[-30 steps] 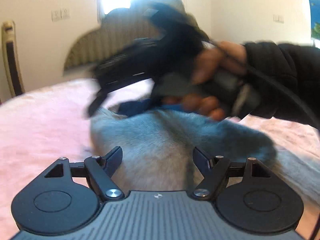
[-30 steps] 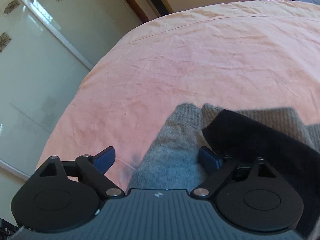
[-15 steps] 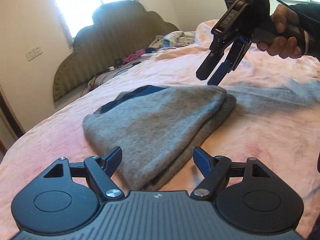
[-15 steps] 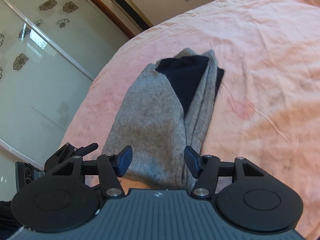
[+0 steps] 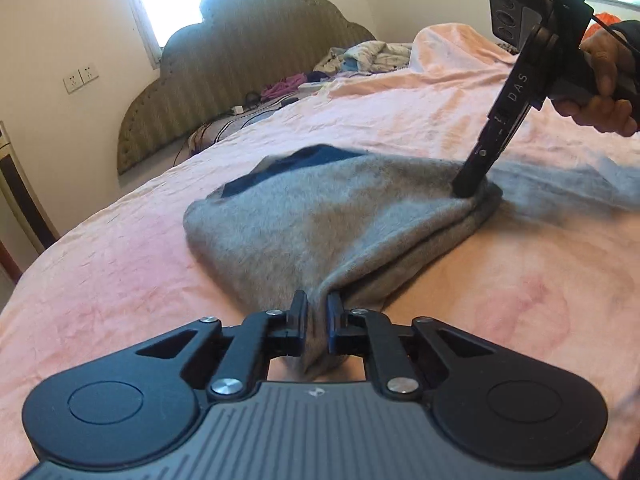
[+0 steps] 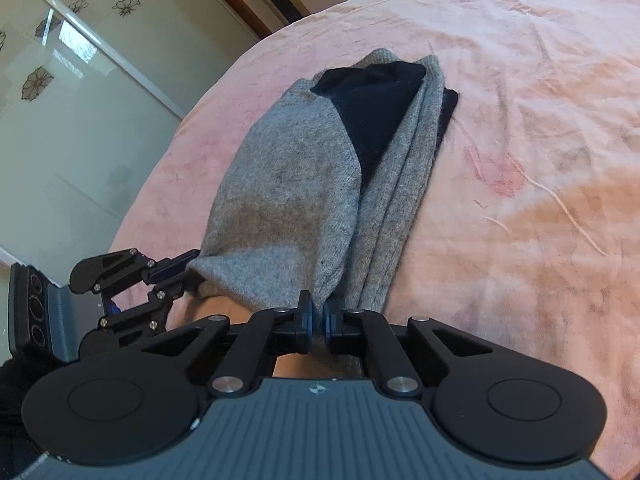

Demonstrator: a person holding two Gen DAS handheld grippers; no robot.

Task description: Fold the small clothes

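Risk first: we have the left gripper [image 5: 317,316] and right gripper [image 6: 316,316] each with jaws nearly closed, pinching a thin bunch of the grey sweater [image 6: 288,184], which stretches ahead of both jaws across the bed [image 6: 520,160]. If we lift unevenly, the stacked layers and navy lining could slide apart, or the knit slip free.

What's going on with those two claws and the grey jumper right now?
Left gripper shut on grey jumper, near corner. Right gripper shut on the neighbouring corner. Jumper lies part-folded on pink bedsheet. Nothing in the way.
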